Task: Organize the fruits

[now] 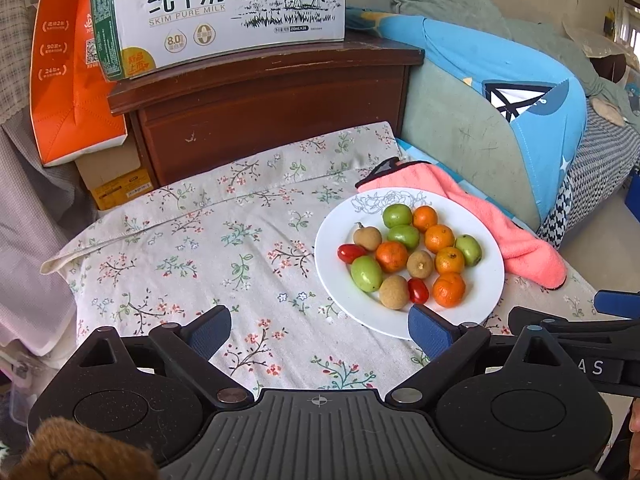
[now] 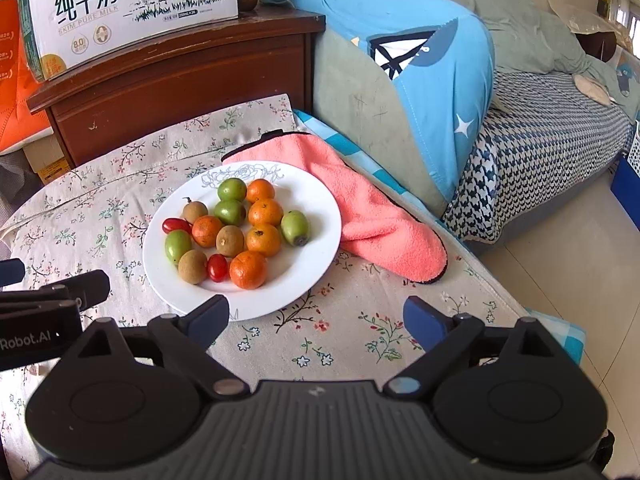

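A white plate (image 1: 472,216) (image 2: 316,208) sits on the floral cloth and holds mixed fruit: several small oranges (image 1: 449,290) (image 2: 248,269), several green jujubes (image 1: 366,273) (image 2: 295,227), brown longans (image 1: 394,292) (image 2: 192,266) and two red cherry tomatoes (image 1: 418,290) (image 2: 217,267). My left gripper (image 1: 320,330) is open and empty, near the plate's front left rim. My right gripper (image 2: 316,320) is open and empty, just in front of the plate. Each gripper shows at the edge of the other's view.
A pink towel (image 1: 480,216) (image 2: 372,216) lies right of the plate. The floral cloth (image 1: 192,240) (image 2: 92,216) covers the table. A wooden cabinet (image 1: 272,100) with a milk carton (image 1: 216,12) stands behind. A bed (image 2: 540,140) is at the right.
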A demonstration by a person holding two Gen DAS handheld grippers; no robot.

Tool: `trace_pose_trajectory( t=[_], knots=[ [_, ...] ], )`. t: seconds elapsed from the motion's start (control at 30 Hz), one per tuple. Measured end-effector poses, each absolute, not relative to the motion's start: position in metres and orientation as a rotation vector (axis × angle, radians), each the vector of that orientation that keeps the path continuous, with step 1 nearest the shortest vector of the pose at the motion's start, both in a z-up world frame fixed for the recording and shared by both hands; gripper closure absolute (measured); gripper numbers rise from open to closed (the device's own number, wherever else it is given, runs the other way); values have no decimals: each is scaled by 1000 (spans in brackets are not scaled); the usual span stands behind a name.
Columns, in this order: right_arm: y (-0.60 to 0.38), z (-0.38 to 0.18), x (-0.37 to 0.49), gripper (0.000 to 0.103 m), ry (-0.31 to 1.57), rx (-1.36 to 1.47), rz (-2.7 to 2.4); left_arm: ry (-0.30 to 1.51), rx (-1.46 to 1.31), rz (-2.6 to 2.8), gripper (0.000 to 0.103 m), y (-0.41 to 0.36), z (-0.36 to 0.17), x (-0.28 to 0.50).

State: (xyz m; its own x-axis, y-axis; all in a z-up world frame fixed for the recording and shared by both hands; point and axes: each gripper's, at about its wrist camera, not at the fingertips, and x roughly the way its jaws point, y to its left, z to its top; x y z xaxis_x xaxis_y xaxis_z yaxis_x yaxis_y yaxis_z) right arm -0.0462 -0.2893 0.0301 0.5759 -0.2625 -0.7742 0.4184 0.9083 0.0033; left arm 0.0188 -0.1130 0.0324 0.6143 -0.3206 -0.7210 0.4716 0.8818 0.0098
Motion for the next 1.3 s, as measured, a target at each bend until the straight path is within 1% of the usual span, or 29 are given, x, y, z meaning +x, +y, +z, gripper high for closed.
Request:
trace_pose_trajectory(
  t=[0.6,1.3],
  knots=[
    [-292,20,-32,4,919,235,-445,852,235,-404,7,-120,18,33],
    [-296,9,-19,4,931,239,-503,859,261,-399,7,-134,13,43]
  ],
)
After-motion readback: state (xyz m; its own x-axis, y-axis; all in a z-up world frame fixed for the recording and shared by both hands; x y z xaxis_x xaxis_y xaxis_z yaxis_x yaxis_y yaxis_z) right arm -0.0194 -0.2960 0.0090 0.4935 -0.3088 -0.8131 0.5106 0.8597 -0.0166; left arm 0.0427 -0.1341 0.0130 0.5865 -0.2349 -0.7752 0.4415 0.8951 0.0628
